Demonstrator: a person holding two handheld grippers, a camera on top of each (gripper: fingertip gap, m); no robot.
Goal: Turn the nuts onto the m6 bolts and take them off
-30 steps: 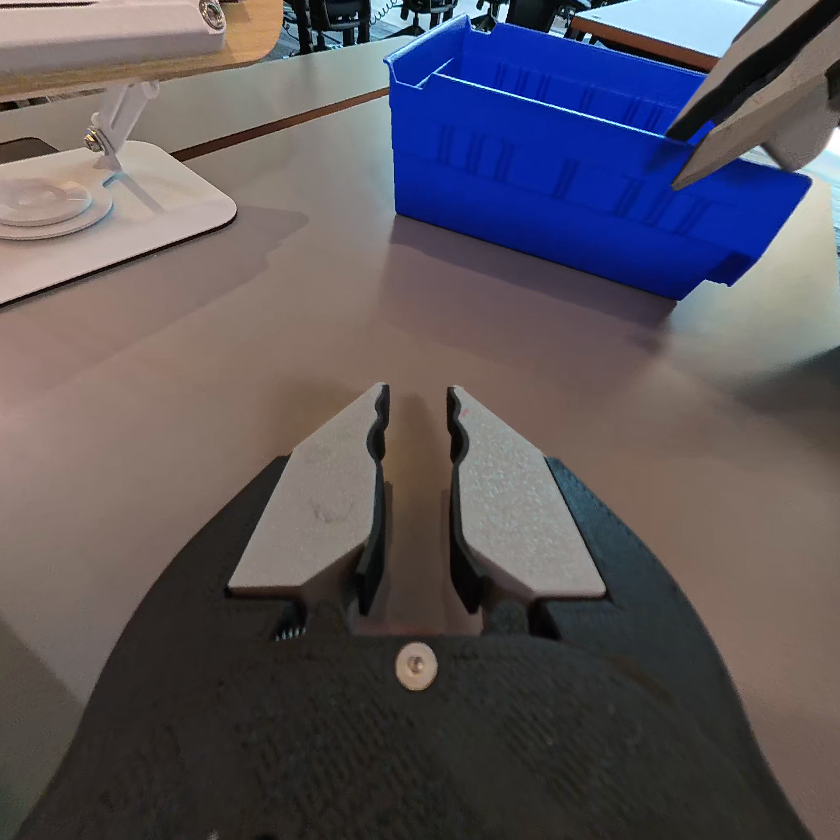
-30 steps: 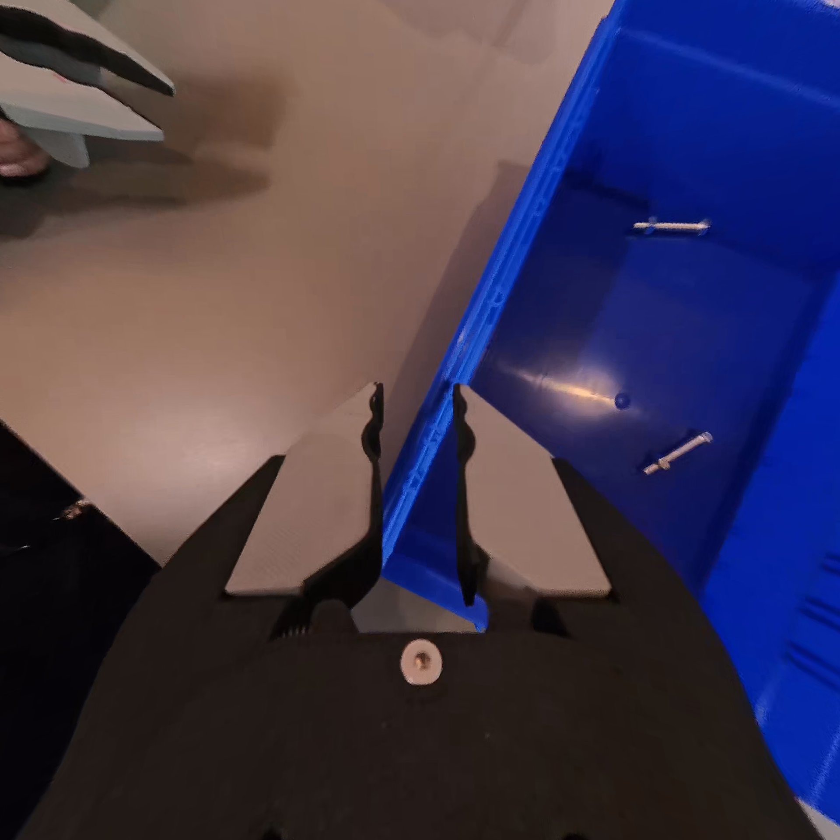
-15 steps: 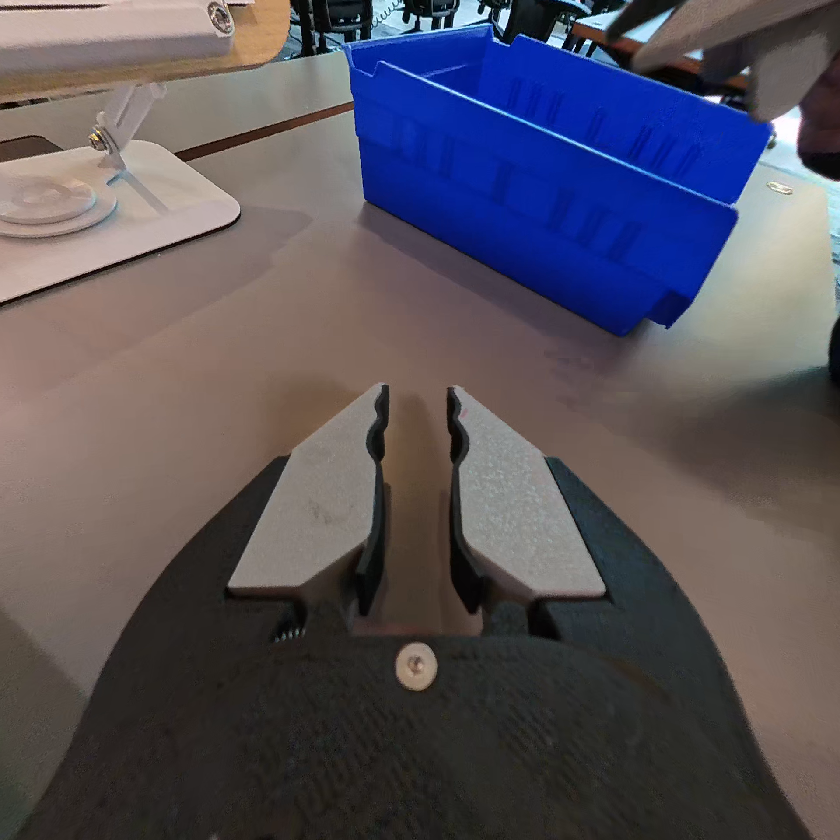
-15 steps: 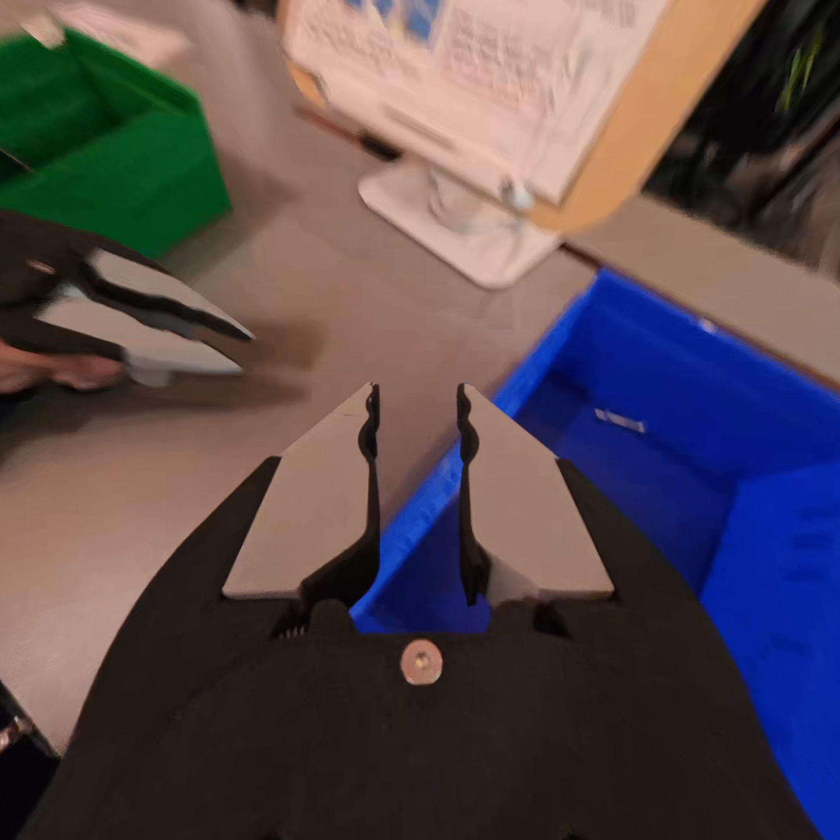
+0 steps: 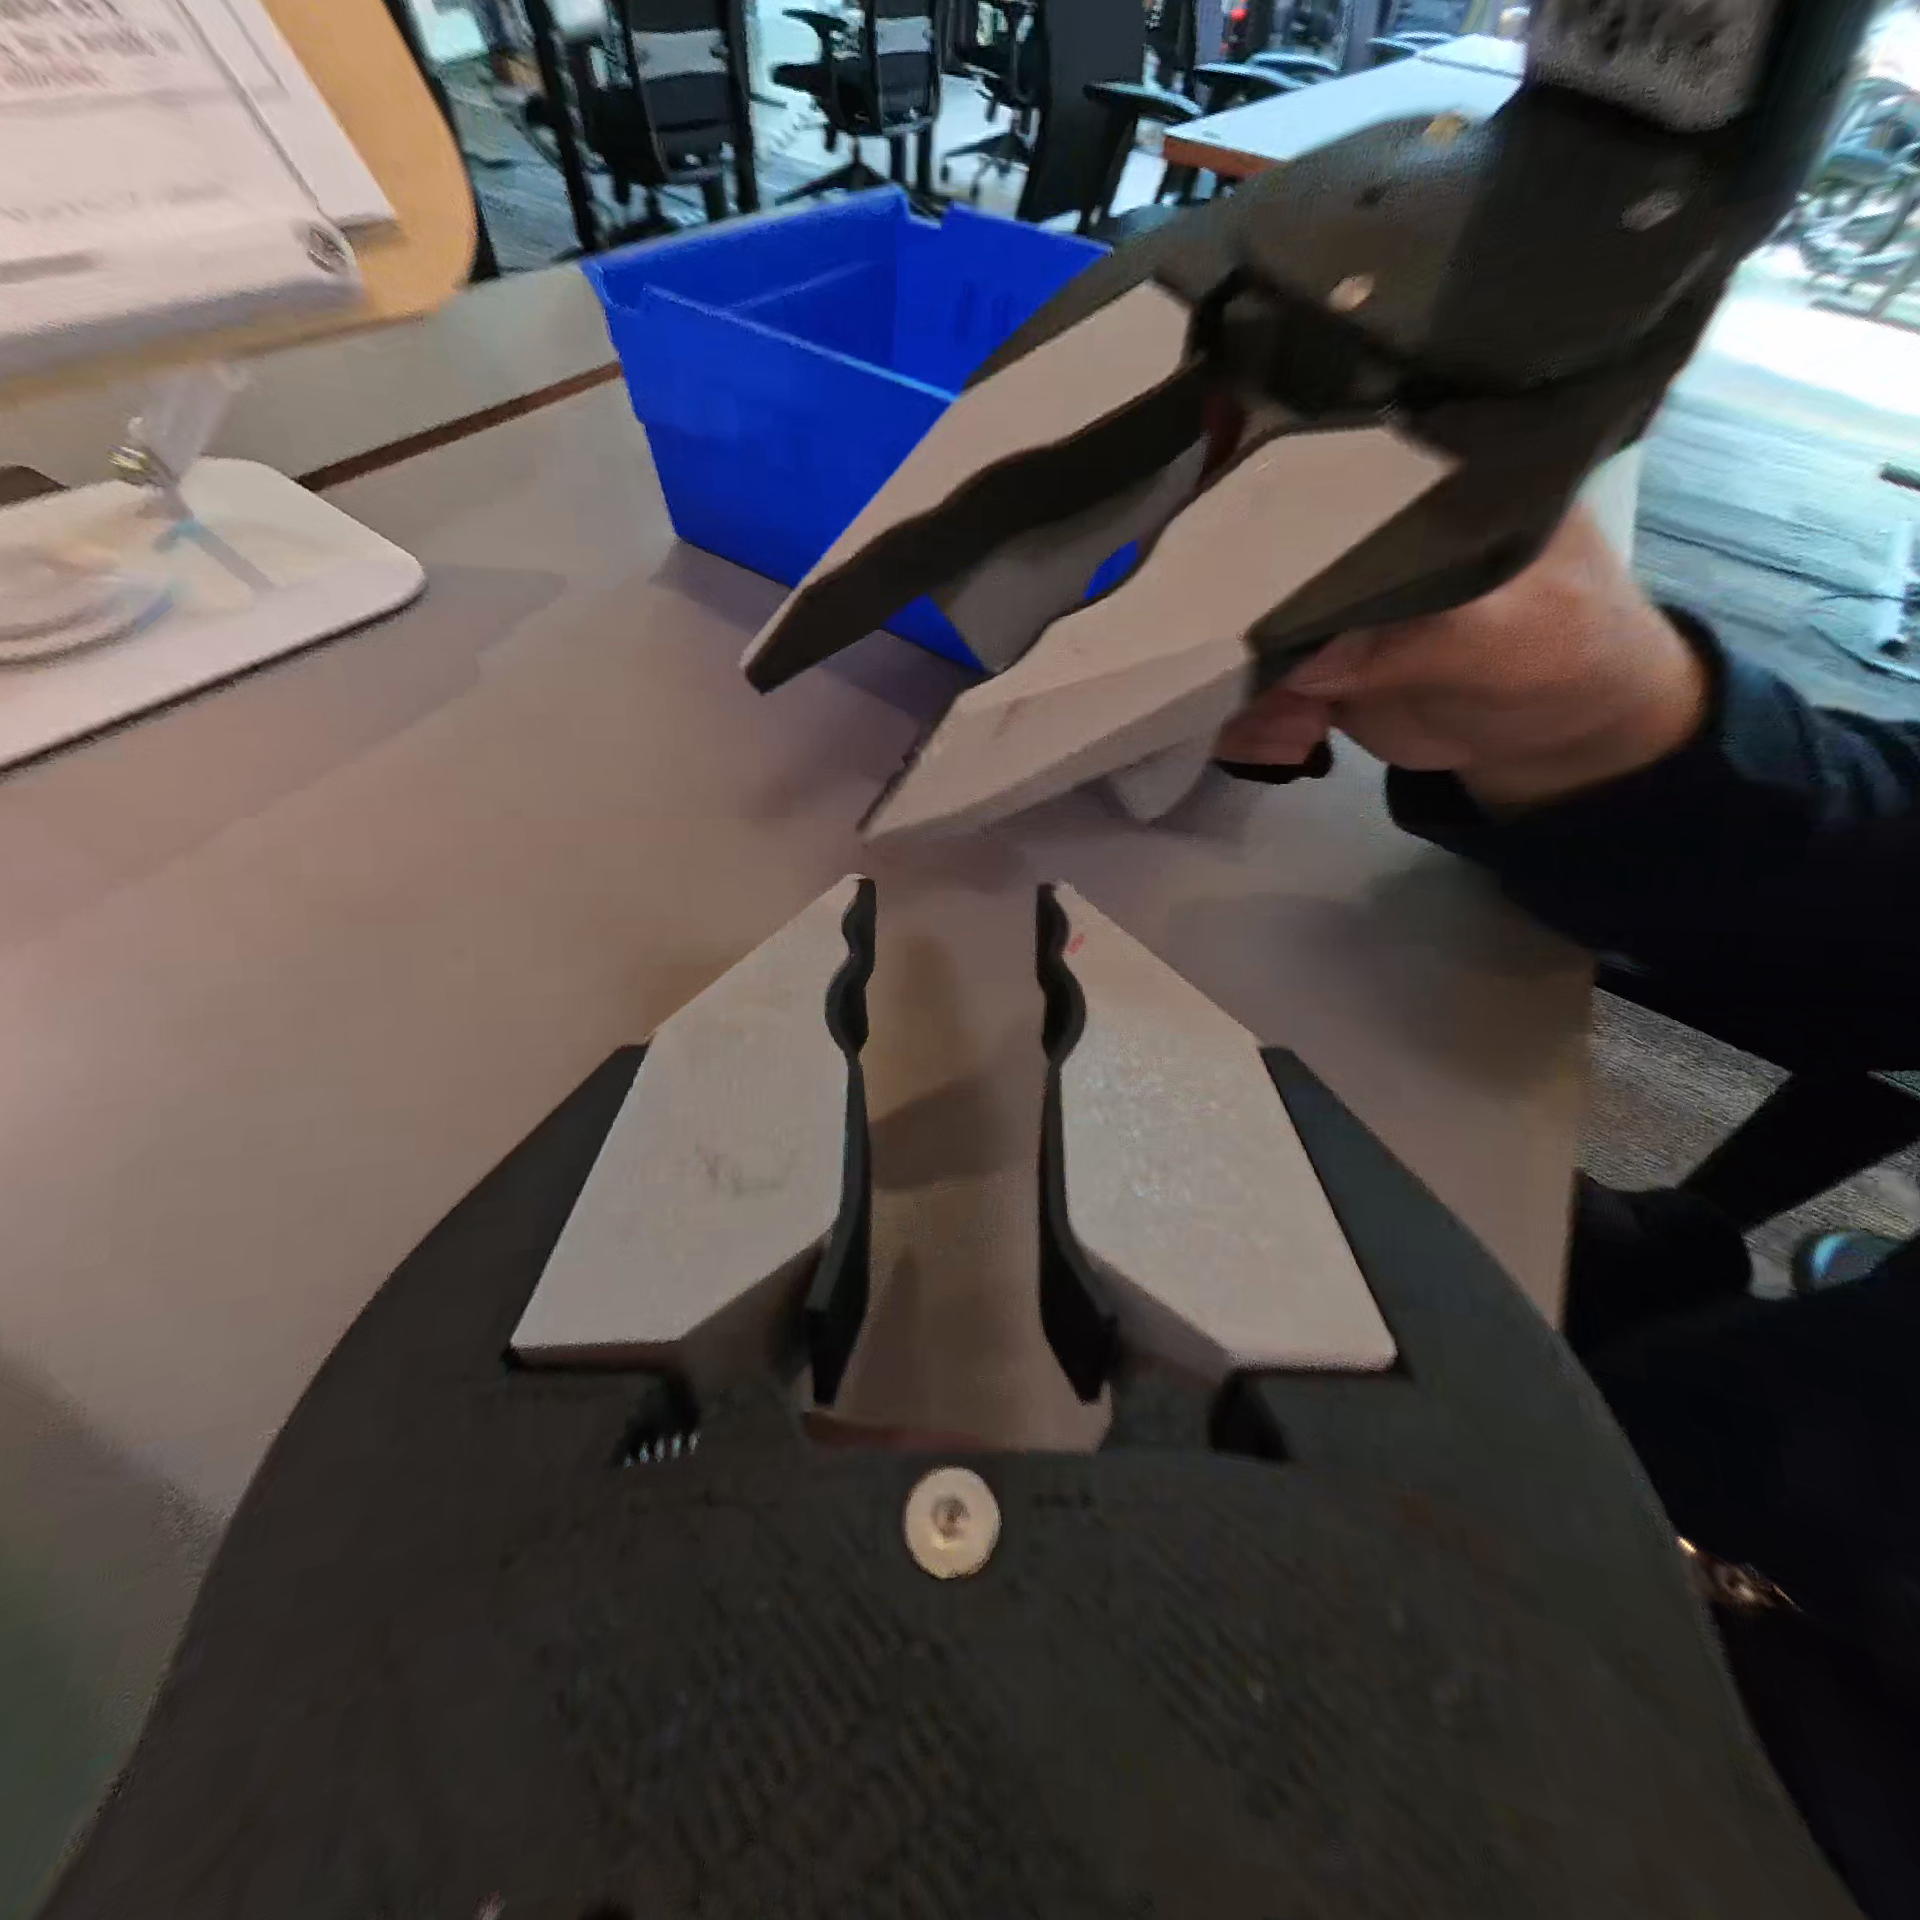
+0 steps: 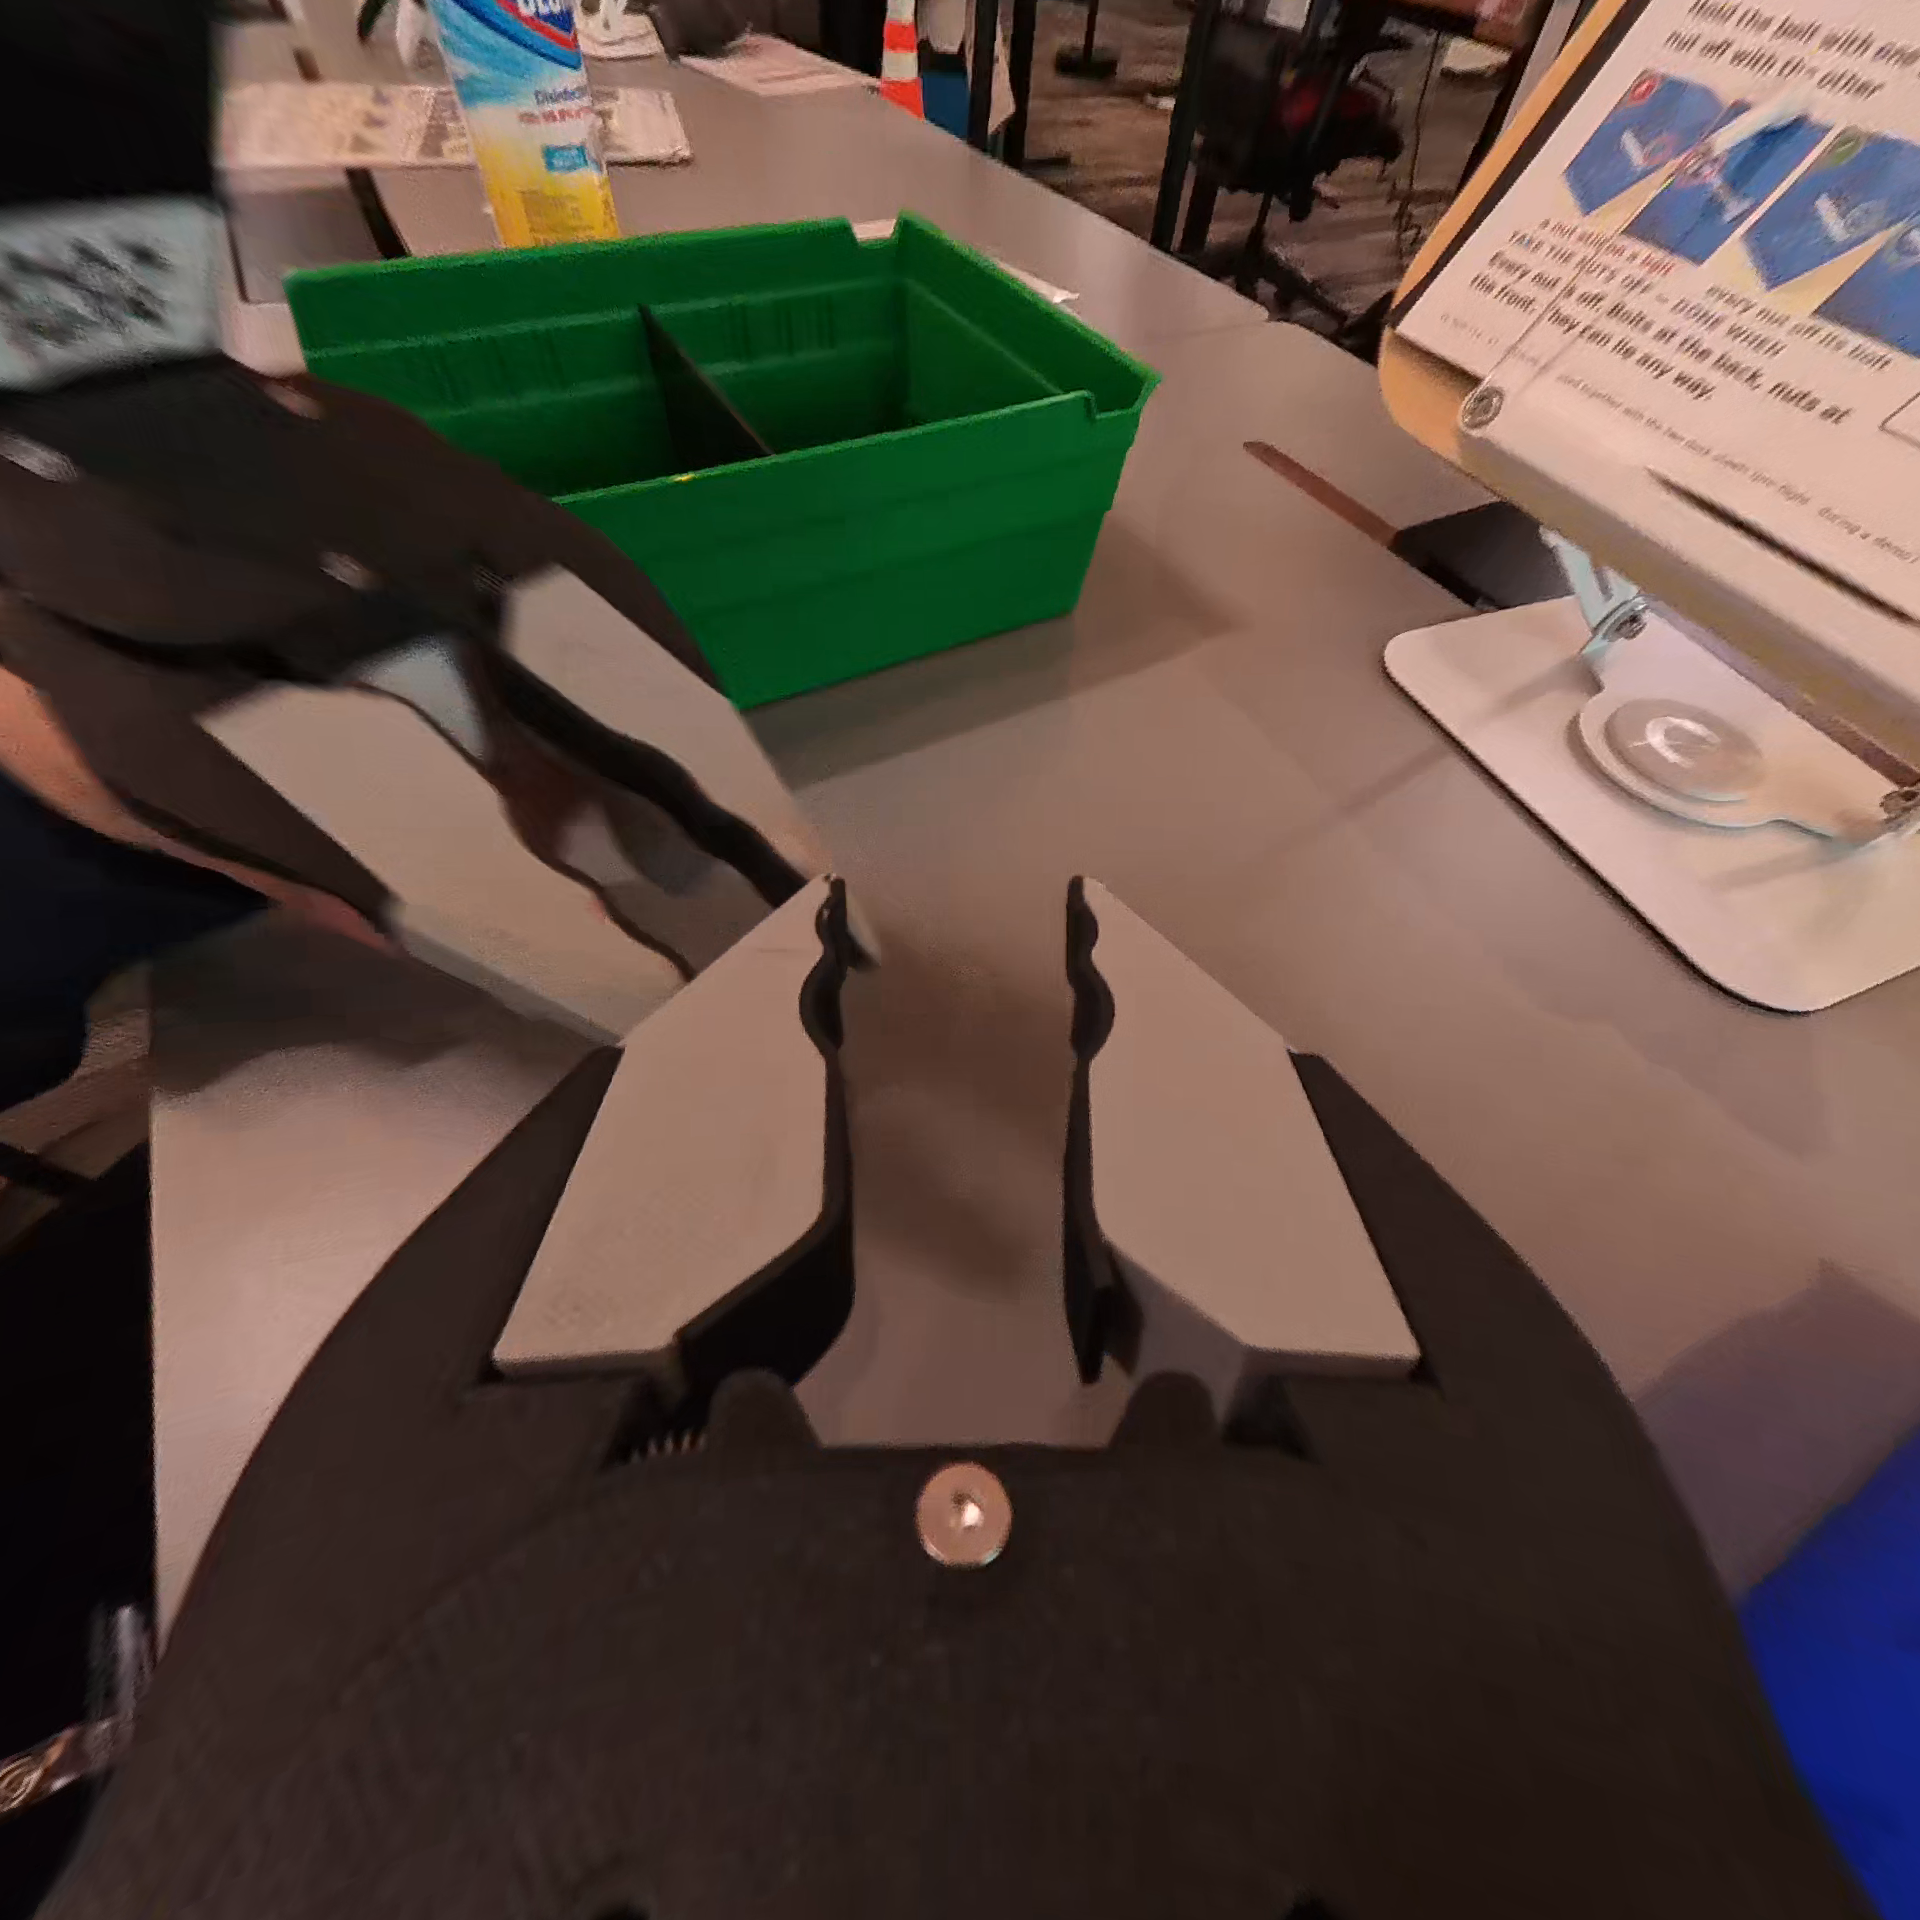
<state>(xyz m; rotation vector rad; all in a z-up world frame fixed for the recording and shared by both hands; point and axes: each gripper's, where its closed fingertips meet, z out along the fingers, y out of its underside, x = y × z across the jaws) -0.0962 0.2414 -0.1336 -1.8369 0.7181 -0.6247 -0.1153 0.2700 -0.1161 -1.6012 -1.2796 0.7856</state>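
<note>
No bolt or nut shows in either view. My left gripper (image 5: 951,904) is open and empty, low over the grey table (image 5: 364,987). My right gripper (image 5: 831,748) comes in from the upper right of the left wrist view, held by a hand (image 5: 1475,686), its tips just beyond my left tips. In the right wrist view my right gripper (image 6: 953,904) is open and empty, and the blurred left gripper (image 6: 748,925) reaches in from the left, almost touching its left finger. The blue bin (image 5: 790,416) stands behind the right gripper; its inside is hidden.
A green bin (image 6: 883,540) with a dark divider stands ahead of the right gripper. A white stand base (image 6: 1662,831) carries a tilted instruction sheet (image 6: 1714,260) at the right. A bottle (image 6: 530,114) stands behind the green bin. A corner of the blue bin (image 6: 1849,1662) is at the lower right. Less than 4 cm separates the two grippers' tips.
My right gripper has swung away from the blue bin towards the left and now meets my left gripper tip to tip over the table. Both grippers stay open and empty.
</note>
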